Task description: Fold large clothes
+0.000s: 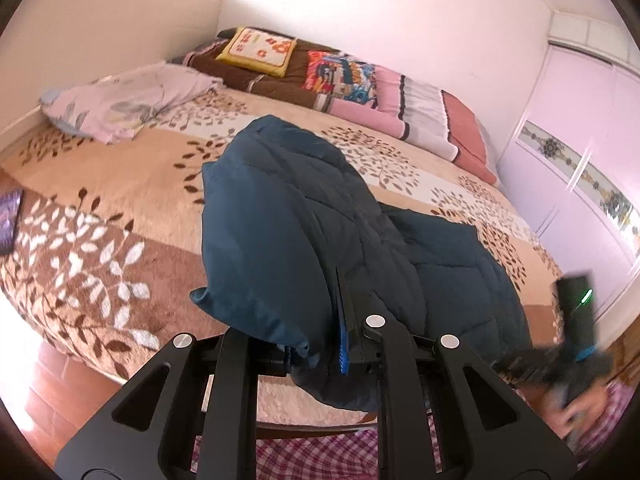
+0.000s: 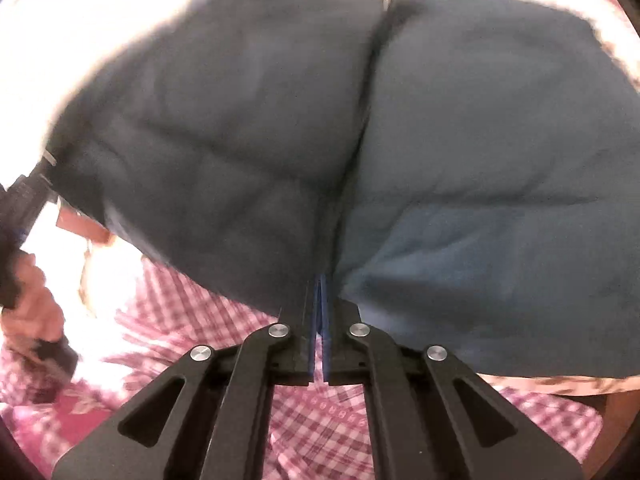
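A dark teal quilted jacket (image 1: 288, 216) hangs lifted over the bed, one part still trailing on the blanket (image 1: 460, 256). My left gripper (image 1: 320, 332) is shut on a bunched fold of it; one blue-padded finger (image 1: 343, 336) shows, the other is buried in cloth. In the right wrist view the jacket (image 2: 440, 140) fills most of the frame. My right gripper (image 2: 320, 304) has its blue pads pressed together, with the tips pinching the jacket's lower edge at a crease. Blurred, the right gripper (image 1: 576, 320) also appears at the far right of the left wrist view.
The bed carries a tan leaf-patterned blanket (image 1: 120, 184), a lilac pillow (image 1: 120, 100) and stacked quilts and cushions (image 1: 320, 72) by the far wall. A white wardrobe (image 1: 580, 140) stands to the right. Wooden floor (image 1: 44, 392) lies below, with pink checked clothing (image 2: 320, 420) under both grippers.
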Available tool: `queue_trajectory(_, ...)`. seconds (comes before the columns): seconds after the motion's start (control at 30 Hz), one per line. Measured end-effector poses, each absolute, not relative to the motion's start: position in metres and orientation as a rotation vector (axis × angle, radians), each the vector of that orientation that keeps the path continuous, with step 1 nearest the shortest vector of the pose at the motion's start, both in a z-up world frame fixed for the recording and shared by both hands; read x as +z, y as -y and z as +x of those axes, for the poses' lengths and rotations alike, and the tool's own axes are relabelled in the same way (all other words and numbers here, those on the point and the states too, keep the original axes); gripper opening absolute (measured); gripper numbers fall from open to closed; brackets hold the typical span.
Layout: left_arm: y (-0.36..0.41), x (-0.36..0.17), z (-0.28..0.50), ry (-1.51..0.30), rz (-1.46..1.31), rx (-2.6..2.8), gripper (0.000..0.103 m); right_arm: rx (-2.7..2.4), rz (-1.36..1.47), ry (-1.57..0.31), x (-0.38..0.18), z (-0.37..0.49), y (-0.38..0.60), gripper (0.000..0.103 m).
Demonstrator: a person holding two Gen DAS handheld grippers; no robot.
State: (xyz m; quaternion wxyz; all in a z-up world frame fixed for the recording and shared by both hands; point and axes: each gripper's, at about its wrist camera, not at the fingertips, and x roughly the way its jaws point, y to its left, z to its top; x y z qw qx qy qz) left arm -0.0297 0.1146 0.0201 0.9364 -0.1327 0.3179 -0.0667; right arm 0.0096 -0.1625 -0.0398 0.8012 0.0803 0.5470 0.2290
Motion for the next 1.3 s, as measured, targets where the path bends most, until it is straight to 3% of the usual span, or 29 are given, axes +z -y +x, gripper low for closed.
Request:
queue_trajectory(0.1, -0.104, 0.029, -0.032, -0.623, -0.221, -0.148, 0.015, 0.366, 0.215, -1.093, -0.016, 0.015, 0.208, 0.002)
queue_trajectory(0.23, -0.089, 0.043, -0.035, -0.595, -0.171, -0.169, 0.015, 0.264, 0.333, -1.109, -0.028, 0.026, 0.267, 0.005)
queue_trajectory(0.4, -0.060, 0.065, -0.037, -0.557, -0.102, -0.224, 0.015, 0.245, 0.336, -1.200, -0.074, 0.037, 0.275, 0.005)
queue_trajectory(0.8, 0.063, 0.095, -0.038, -0.490, 0.123, -0.488, 0.015, 0.335, 0.468, -1.182, -0.093, 0.039, 0.284, 0.005)
queue_trajectory(1.07, 0.160, 0.063, -0.035, -0.557, 0.211, -0.706, 0.015, 0.394, 0.604, -1.176, -0.110, 0.034, 0.316, 0.004)
queue_trajectory(1.3, 0.199, 0.021, -0.030, -0.660, 0.235, -0.780, 0.015, 0.409, 0.749, -1.185, -0.115, 0.023, 0.347, 0.000)
